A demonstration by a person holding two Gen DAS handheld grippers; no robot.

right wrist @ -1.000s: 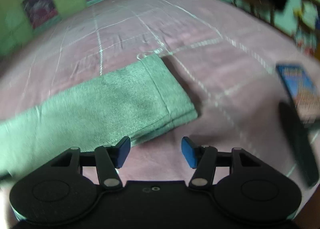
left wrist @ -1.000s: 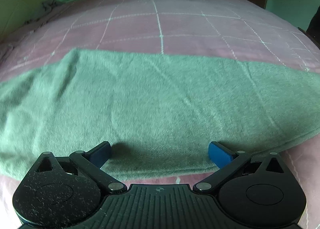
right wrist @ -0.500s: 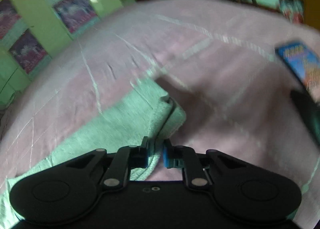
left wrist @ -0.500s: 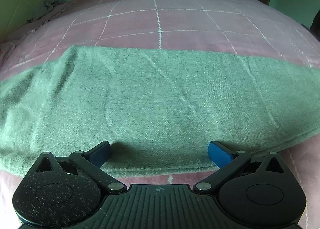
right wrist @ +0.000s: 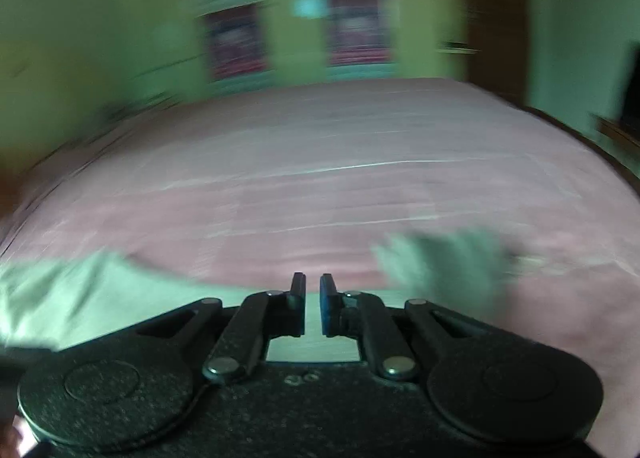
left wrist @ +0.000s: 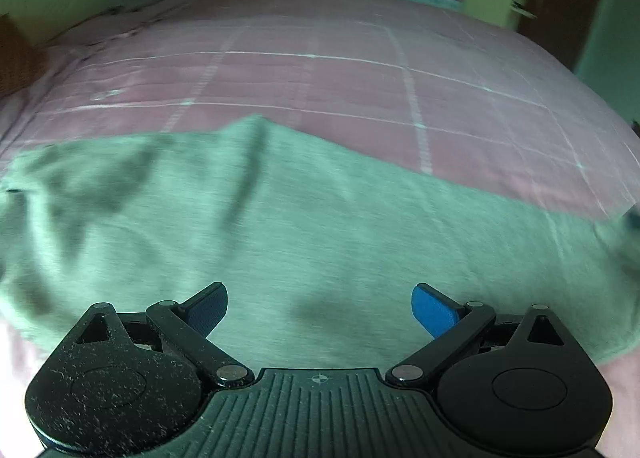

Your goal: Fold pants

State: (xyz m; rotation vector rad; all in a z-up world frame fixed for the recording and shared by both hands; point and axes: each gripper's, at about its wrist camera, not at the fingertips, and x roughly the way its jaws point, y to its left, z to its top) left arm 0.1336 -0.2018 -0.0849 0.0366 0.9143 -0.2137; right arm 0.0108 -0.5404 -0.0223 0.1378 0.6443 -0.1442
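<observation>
Green pants lie stretched in a long band across the near part of a pink checked bed. The step in hand looks like carrying one end of the pants over toward the other to fold them; done well, the lifted end should travel low and level, staying taut, and land square on the far end's edges. The right hand-held gripper has its jaws nearly together, and green cloth shows in the narrow gap, so it appears to pinch the pants, though blur leaves this uncertain. The left hand-held gripper hovers over the pants with jaws spread wide, gripping nothing.
</observation>
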